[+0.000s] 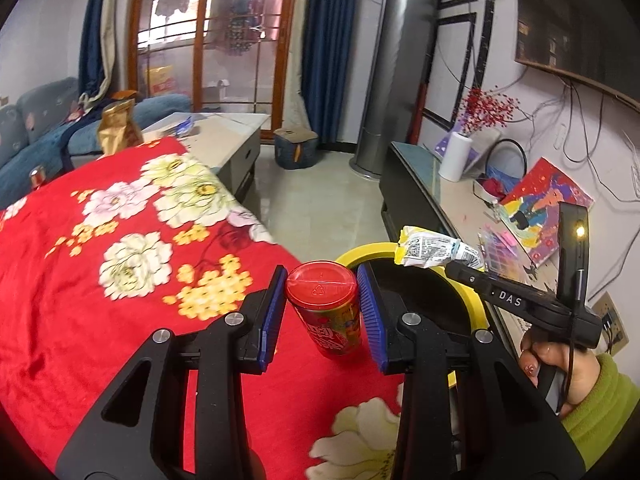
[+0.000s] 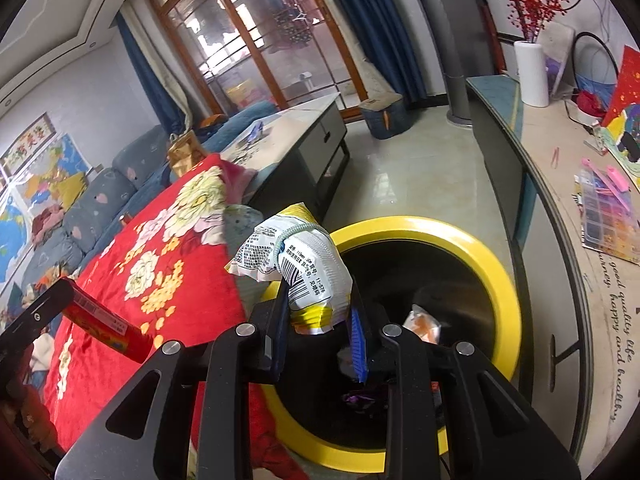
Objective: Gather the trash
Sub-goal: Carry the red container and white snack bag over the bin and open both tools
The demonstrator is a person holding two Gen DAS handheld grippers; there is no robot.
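Left gripper (image 1: 322, 312) tilts downward over the red floral blanket (image 1: 120, 264), its blue pads clamped on either side of a red-lidded snack can (image 1: 326, 308); the can is carried clear of the blanket, lid toward the camera. To its right, the yellow-rimmed trash bin (image 2: 472, 240) stands on the floor between the blanket's edge and a low cabinet (image 2: 532, 216), wrappers already inside. Right gripper (image 2: 320, 320) angles down above the bin's opening, jaws narrow, pinching a crumpled white-and-yellow snack bag (image 2: 296, 272). A hand (image 1: 560, 364) in a green sleeve grips its handle.
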